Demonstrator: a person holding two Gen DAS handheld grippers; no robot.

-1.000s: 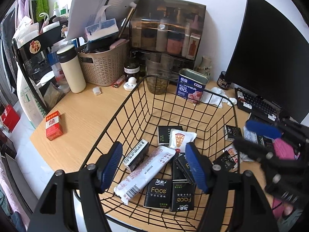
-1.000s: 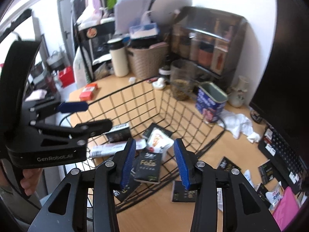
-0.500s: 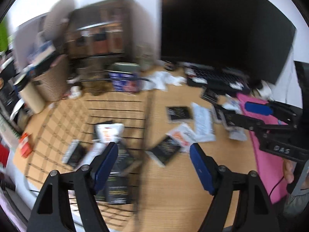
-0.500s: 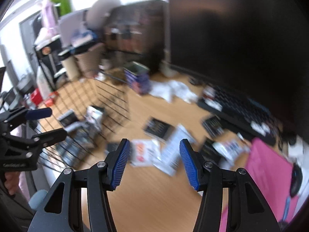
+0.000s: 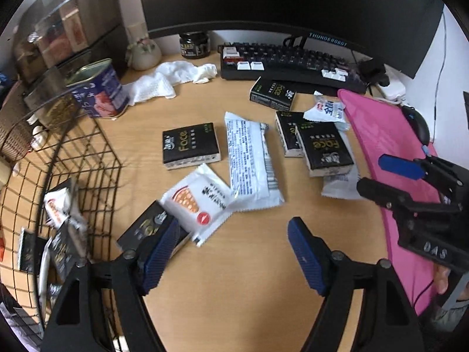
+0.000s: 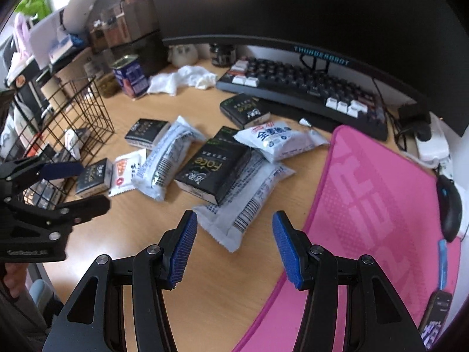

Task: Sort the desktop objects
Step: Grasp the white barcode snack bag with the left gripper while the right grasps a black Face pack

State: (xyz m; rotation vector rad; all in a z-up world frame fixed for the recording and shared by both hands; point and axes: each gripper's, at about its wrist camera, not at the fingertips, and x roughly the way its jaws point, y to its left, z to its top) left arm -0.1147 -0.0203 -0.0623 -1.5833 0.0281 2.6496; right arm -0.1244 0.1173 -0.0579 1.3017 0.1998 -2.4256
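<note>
Both grippers have swung away from the wire basket (image 5: pixel 85 158), where they hovered a second ago, and now hang over the scattered packets in front of the keyboard (image 5: pixel 293 64); my left gripper (image 5: pixel 231 252) stands released with nothing between its blue pads, wider than before; its left pad sits just over a black tissue pack (image 5: pixel 146 226) beside the basket, though I cannot tell whether it touches; my right gripper (image 6: pixel 231 249) is likewise released and empty, its jaws spread above bare wood; just ahead of them lies a long white packet (image 6: pixel 243 202) with a black Face pack (image 6: pixel 214 170) resting on top of it; further out I see a white pizza-print sachet (image 5: pixel 202 202), another long white packet (image 5: pixel 249 158) and one more Face pack (image 5: pixel 190 146) lying flat on the desk (image 5: pixel 249 293); the basket on the left already holds several packs; a pink mat (image 6: pixel 366 205) lies to the right, a blue tin (image 5: pixel 99 91) and a white cloth (image 5: pixel 164 79) sit behind.
</note>
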